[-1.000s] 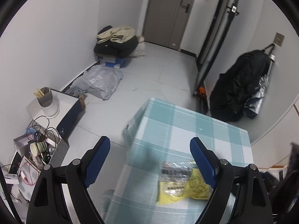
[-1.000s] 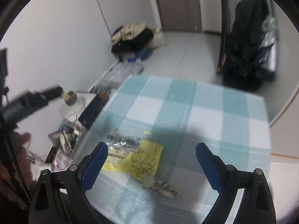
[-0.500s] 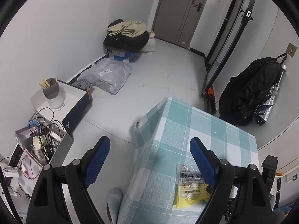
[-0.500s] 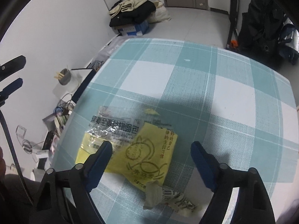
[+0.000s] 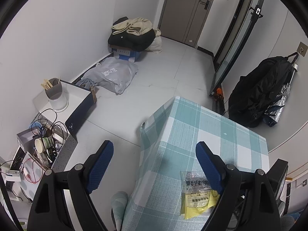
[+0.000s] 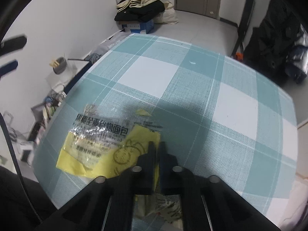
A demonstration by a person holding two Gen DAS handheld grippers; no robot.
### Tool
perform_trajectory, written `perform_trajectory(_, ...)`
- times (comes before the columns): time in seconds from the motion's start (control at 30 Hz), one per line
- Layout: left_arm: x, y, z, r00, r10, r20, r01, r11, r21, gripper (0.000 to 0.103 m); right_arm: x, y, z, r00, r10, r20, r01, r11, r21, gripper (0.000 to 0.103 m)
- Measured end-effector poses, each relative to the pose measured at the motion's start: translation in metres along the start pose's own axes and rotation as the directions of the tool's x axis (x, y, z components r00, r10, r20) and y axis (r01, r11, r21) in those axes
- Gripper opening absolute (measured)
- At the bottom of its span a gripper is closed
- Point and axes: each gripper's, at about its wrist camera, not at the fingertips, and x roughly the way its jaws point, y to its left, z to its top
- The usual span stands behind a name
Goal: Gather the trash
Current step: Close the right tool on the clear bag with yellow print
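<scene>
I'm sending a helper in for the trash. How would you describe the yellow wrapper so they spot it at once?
Find the table with the teal-and-white checked cloth. At its near edge lies a flat yellow wrapper with an outline drawing, the right tongs closed on its edge. A clear bread bag with black print overlaps it; the wrapper is opaque yellow.

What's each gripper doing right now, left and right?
Left gripper: open, holding nothing.
Right gripper: shut on the yellow wrapper.
</scene>
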Motion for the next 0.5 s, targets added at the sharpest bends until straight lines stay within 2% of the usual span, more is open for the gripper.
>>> perform_trajectory(0.1, 0.0, 0.0, -0.001, 1.0, 0.004, 0.0, -0.004, 1.0, 0.004, 0.085, -0.004, -0.006, 0.0, 0.999, 0.042, 0.013, -0.042, 0.998, 0.046, 0.002)
perform_trajectory(0.23, 0.002, -0.001, -0.002, 1.0, -0.002, -0.014, 0.002, 1.0, 0.0, 0.085, -0.022, -0.015, 0.003, 0.992, 0.1, 0.081, -0.109, 0.989, 0.104, 0.002)
perform_trajectory(0.37, 0.006, -0.007, -0.004, 0.999, -0.033, -0.043, 0.033, 0.999, 0.008, 0.085, -0.051, -0.032, 0.009, 0.971, 0.157, 0.181, -0.186, 0.97, 0.156, 0.002)
perform_trajectory(0.5, 0.011, -0.019, -0.011, 0.995, -0.062, -0.076, 0.065, 0.997, 0.038, 0.085, -0.071, -0.048, 0.008, 0.954, 0.17, 0.248, -0.221, 0.956, 0.195, 0.002)
